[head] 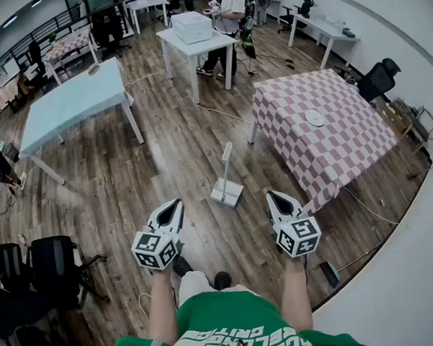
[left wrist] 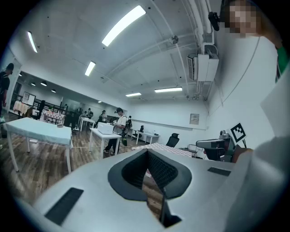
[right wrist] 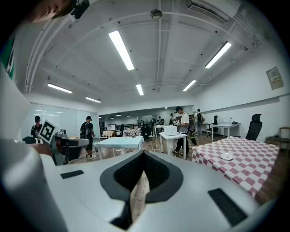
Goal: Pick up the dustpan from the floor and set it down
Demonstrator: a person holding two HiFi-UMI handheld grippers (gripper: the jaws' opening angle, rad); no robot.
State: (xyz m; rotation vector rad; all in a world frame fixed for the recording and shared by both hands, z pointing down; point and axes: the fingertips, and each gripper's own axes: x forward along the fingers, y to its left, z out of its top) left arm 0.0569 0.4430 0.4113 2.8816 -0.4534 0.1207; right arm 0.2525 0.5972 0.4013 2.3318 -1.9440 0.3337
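Note:
The dustpan, white with an upright handle, stands on the wood floor just ahead of me, between my two grippers and a little beyond their tips. My left gripper is held out level to the dustpan's left, its jaws shut with nothing in them. My right gripper hangs to the dustpan's right, also shut and empty. Neither touches the dustpan. In the left gripper view the left gripper shows closed jaws, and the right gripper looks the same in its own view; the dustpan is hidden in both.
A pink checkered table with a plate stands close on the right. A light blue table and a white table are farther off, with a person beside the white one. A brush lies by the right wall. Black chairs sit at my left.

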